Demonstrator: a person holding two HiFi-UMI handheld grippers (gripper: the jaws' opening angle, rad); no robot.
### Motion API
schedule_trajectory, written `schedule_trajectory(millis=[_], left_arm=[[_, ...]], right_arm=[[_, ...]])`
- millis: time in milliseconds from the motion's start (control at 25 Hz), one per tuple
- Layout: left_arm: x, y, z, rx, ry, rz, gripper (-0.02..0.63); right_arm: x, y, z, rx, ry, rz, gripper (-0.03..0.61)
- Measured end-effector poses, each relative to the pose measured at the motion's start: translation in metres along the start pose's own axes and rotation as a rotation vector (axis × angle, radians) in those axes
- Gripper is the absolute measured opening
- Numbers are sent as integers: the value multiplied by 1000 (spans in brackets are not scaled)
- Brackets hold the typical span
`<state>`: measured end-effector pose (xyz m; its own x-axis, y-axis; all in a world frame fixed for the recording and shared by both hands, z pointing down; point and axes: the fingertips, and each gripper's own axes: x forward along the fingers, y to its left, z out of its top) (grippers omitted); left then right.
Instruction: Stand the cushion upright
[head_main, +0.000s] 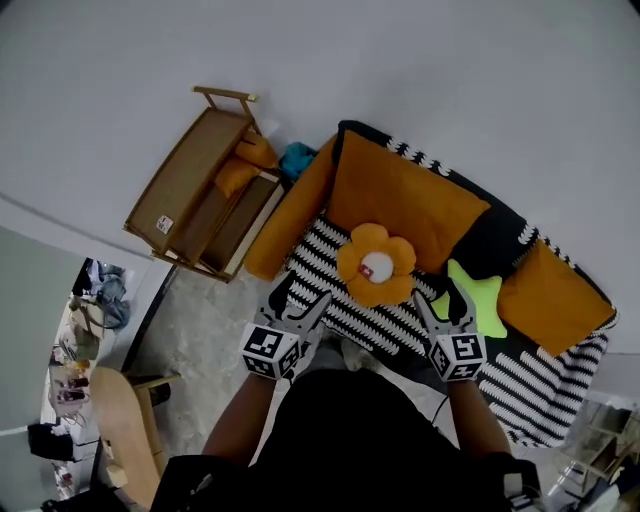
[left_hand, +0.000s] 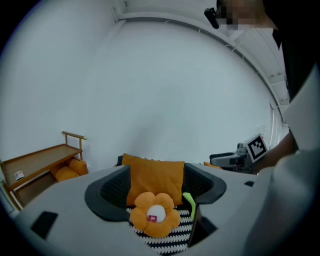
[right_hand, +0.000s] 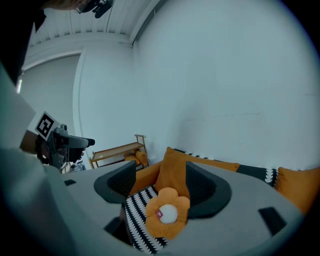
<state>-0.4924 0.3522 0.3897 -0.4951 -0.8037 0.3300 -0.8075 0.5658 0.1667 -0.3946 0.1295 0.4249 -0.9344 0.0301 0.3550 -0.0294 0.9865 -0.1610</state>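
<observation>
Where the striped sofa seat meets the big orange back cushion, the flower cushion rests, orange petals round a white middle with a small red tag. Its face shows both from above and from the front, so it leans back; how steeply is hard to tell. Just short of it hang the two tools, the left gripper and the right gripper, one to each side. Both are released, jaws wide apart, with nothing grasped; each one's own view frames the flower in its gap without touching it. A green star cushion lies beside the flower, partly covered by the right gripper, and from the left gripper view only a sliver shows. Another orange cushion sits at the far end. The person's body hides the sofa's front edge. Off to the left stands a wooden rack with orange bolsters.
</observation>
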Motion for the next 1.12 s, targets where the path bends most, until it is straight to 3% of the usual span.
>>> schedule_trajectory(millis=[280, 600, 840, 1120], left_arm=[[57, 43, -2, 23, 90, -113, 353], [111, 79, -42, 52, 232, -232, 353], [164, 79, -93, 87, 332, -305, 355], [214, 72, -190, 71, 473, -369, 368]], right_arm=[[48, -21, -10, -15, 90, -101, 313], [87, -38, -57, -31, 231, -177, 314], [119, -54, -107, -46, 342, -162, 314], [138, -56, -166, -34, 393, -107, 314]])
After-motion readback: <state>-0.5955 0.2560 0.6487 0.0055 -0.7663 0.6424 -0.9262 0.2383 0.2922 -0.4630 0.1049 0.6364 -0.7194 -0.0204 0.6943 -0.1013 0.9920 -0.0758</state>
